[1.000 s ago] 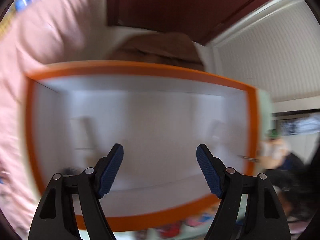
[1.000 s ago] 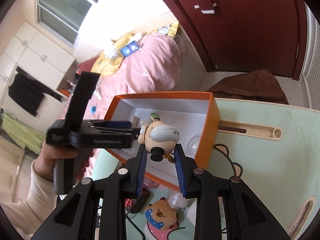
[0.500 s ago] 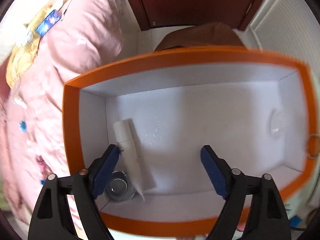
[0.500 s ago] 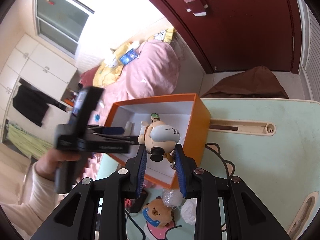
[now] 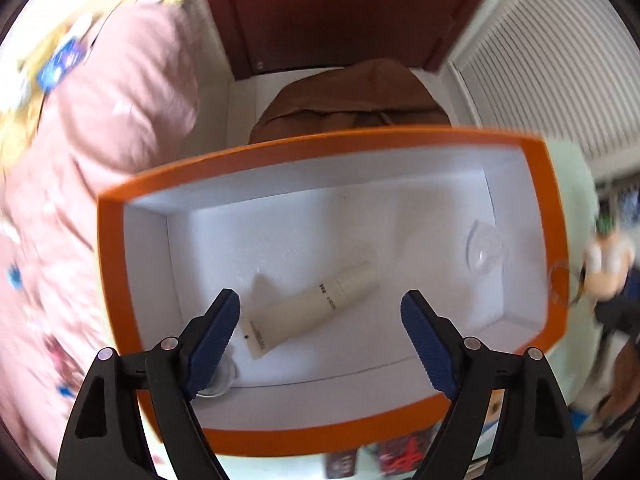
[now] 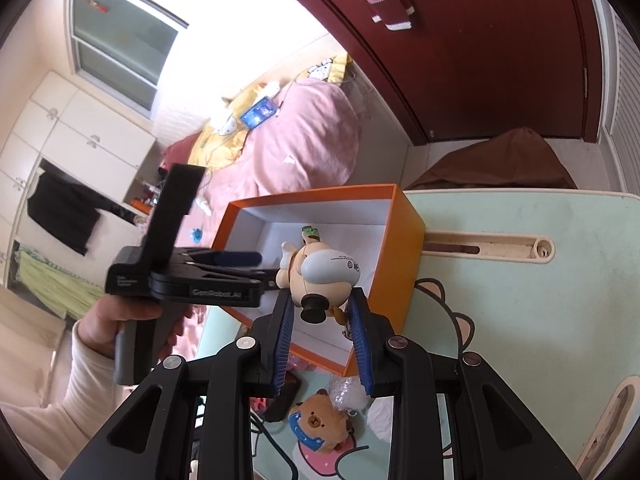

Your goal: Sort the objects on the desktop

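Observation:
An orange box (image 5: 120, 264) with a white inside sits on the pale green desk (image 6: 540, 320). In it lie a cream tube (image 5: 316, 304), a small round jar (image 5: 218, 380) at the near left corner and a clear round lid (image 5: 484, 246) at the right. My left gripper (image 5: 320, 320) is open and empty, just above the tube. My right gripper (image 6: 322, 308) is shut on a small cartoon figurine (image 6: 320, 272), held above the box's near edge (image 6: 404, 248). The left gripper (image 6: 240, 260) also shows in the right wrist view, over the box's left side.
A brown bear toy (image 6: 320, 424), a crumpled clear wrapper (image 6: 348, 394), a dark flat item (image 6: 284, 396) and a black cable (image 6: 456, 328) lie on the desk in front of the box. A cream pen groove (image 6: 488, 248) runs behind it. A pink bed (image 6: 304, 140) is left.
The left wrist view has shifted left over the box, so the tube now lies between its open jaws. The right gripper holds the figurine steady and has drawn slightly back.

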### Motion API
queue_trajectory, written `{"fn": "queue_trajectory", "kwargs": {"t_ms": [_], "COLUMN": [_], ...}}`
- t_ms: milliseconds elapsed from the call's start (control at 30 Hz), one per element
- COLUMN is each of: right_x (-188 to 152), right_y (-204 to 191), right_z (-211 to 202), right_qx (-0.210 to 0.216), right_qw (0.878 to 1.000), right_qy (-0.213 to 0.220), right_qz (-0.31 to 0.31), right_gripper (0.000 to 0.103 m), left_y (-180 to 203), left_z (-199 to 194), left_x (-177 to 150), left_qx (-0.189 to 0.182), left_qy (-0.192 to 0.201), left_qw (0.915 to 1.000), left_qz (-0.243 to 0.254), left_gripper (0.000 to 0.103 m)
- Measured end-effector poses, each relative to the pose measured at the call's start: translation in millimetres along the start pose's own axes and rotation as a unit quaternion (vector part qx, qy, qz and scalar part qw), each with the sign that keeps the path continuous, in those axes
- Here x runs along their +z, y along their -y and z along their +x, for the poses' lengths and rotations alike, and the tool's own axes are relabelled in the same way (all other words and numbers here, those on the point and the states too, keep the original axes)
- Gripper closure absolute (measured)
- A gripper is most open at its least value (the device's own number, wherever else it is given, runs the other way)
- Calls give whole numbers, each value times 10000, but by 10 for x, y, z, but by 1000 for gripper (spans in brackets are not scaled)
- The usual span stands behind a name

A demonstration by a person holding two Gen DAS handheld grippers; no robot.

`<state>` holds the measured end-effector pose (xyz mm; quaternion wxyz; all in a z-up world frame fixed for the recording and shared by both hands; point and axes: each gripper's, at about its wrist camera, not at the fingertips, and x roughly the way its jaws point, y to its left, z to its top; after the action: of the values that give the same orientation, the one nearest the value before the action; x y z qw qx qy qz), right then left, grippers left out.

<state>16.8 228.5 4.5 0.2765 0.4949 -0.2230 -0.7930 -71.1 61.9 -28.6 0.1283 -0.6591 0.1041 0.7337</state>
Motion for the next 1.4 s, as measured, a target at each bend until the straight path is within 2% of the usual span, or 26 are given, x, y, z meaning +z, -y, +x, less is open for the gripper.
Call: {"fn": "queue_trajectory", "kwargs": {"t_ms": [33,67,133,233,300,333,367,567,667,800,900,967,1000,1133,1267,1400], "right_x": [0,1,3,-6,-16,-19,-20,-14,0,91,174,231,257,327,323,318], "right_y": [-3,-9,-21,-50,-69,-79,-93,-191,-183,-205,-307,-367,-380,-385,-482,-579], "right_z": [4,10,21,23,21,22,24,40,68,139,348,549,657,1125,1425,1725], "right_qx": [0,-6,-17,-1,-4,-12,-26,-124,-263,-455,-468,-462,-485,-882,-1293,-1696], "right_qw": [10000,10000,10000,10000,10000,10000,10000,9998,9995,9982,9947,9895,9861,9608,9379,9094], "right_qy": [-7,-12,-24,-27,-30,-34,-34,-26,-60,-267,-795,-1273,-1512,-2605,-3172,-3721], "right_qz": [6,7,8,4,-4,-8,-24,-158,-160,-270,-450,-507,-487,-347,-554,-757], "right_gripper": [76,76,75,75,75,75,75,75,75,75,73,66,61,58,55,55], "left_y": [19,41,85,54,45,40,23,-159,-265,-441,-505,-573,-615,-662,-755,-814], "left_z": [31,66,181,228,237,228,216,142,-187,-610,-830,-903,-921,-965,-918,-826], "left_x": [-5,-9,-3,10,11,13,17,-65,-105,-219,-368,-479,-537,-832,-1090,-1253], "left_qx": [41,86,193,75,58,61,75,-281,-558,-943,-1150,-1255,-1292,-1351,-1418,-1545], "left_qy": [-53,-122,-345,-340,-320,-278,-225,65,517,1160,1446,1561,1598,1652,1636,1611], "left_qw": [9998,9990,9965,9956,9948,9944,9946,9975,9963,9887,9828,9797,9787,9768,9755,9733], "left_qz": [207,417,732,867,966,1014,1011,648,399,99,13,-22,-36,-164,-395,-543], "left_gripper": [28,44,59,61,66,79,83,83,83,83,83,83,83,83,83,83]}}
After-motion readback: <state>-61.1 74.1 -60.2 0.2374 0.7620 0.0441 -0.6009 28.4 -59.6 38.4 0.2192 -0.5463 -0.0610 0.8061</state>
